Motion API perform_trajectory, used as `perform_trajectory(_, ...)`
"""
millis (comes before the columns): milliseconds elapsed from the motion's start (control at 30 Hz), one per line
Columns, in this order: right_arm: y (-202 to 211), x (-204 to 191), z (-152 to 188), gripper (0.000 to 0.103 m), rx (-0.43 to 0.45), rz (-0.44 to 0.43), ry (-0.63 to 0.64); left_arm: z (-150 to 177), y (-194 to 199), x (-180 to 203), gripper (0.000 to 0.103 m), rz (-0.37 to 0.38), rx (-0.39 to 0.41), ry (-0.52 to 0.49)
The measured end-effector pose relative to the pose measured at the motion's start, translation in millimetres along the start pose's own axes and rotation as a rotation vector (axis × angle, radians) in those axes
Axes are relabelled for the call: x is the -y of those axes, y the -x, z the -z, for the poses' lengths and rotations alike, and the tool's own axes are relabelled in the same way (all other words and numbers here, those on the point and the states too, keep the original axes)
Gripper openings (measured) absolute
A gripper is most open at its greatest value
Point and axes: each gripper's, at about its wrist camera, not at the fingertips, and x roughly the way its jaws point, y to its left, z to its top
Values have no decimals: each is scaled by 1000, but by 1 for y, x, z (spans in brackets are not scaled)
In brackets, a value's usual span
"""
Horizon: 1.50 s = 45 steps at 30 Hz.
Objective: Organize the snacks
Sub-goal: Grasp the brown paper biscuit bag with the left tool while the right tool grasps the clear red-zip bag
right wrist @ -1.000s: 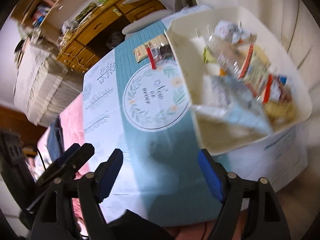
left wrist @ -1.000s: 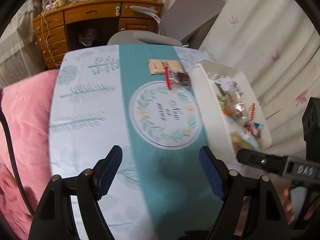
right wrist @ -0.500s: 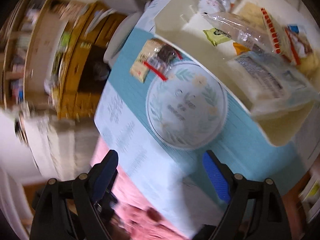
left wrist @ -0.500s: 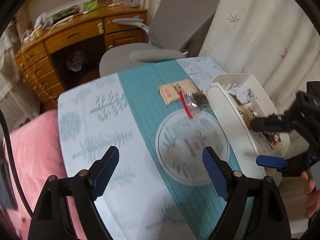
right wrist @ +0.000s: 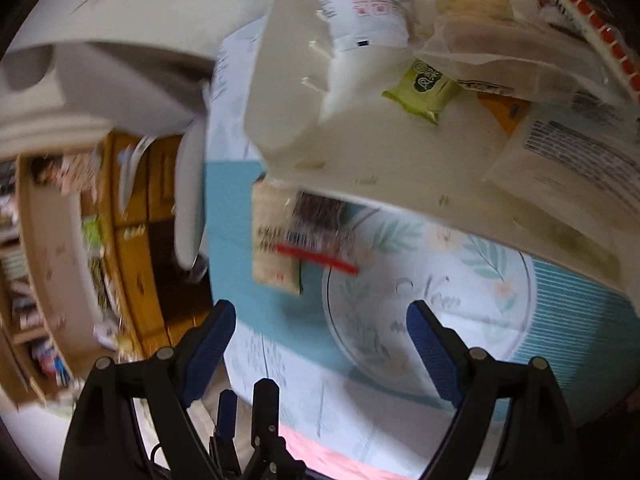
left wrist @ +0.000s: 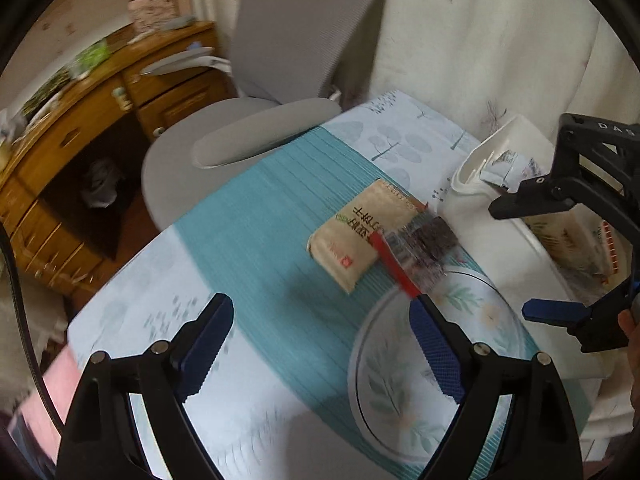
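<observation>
A beige snack packet [left wrist: 356, 240] lies on the teal runner, and a clear packet with a red strip and dark contents [left wrist: 420, 248] overlaps its right end. My left gripper [left wrist: 320, 320] hovers just short of them, its jaws opening with nothing between them. My right gripper [left wrist: 510, 260] reaches in from the right over the white bin [left wrist: 476, 208], open and empty. In the right wrist view the beige packet [right wrist: 272, 256] and the clear packet [right wrist: 320, 228] lie ahead of the open right gripper [right wrist: 320, 320]. The white bin [right wrist: 288, 120] holds several snack packets, among them a green one [right wrist: 424, 88].
The tablecloth [left wrist: 256, 400] has a round leaf print [left wrist: 400, 392]. A grey office chair [left wrist: 256, 136] stands at the table's far edge, with a wooden desk [left wrist: 80, 128] behind it. A pale curtain [left wrist: 500, 40] hangs behind the bin. Something pink [left wrist: 56, 384] lies left of the table.
Both grippers have moved toward the two packets at the table's far side, which now look larger. Both views have rolled. The jaws of both stand a little wider.
</observation>
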Motion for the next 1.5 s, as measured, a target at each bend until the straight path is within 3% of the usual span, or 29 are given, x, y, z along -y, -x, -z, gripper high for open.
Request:
perform_trajectory(267,-39,-10,-19,88,88,114,-88,-28,-62,13,89,8,-23,-145)
perform_trajectory(667,-71,-21,-37,86,98,237,-69,-34,-92,13,89,72,-90,-189)
perform_trajectory(900,-92,-31,-42,73,55,300,-27,-30,-109,9,89,47,-129,-177)
perform_trajectory(1067,-98,-42,-42,70,50,348,32,-27,-115,13,89,34,-129,-206)
perform_trajectory(1100,-99,-44,-41,64,49,360,50,-27,-115,13,89,34,-128,-205)
perform_trajectory(1167,-96,-45,-40,42,66,345,59,-28,-117,12,89,43,-128,-200)
perform_trajectory(1267,-93,-36,-44,42,66,267,1,-32,-120,15,89,48,-124,-207)
perform_trajectory(1500,-87,-26,-46,41,14,235,5,-32,-120,16,92,54,-81,-209)
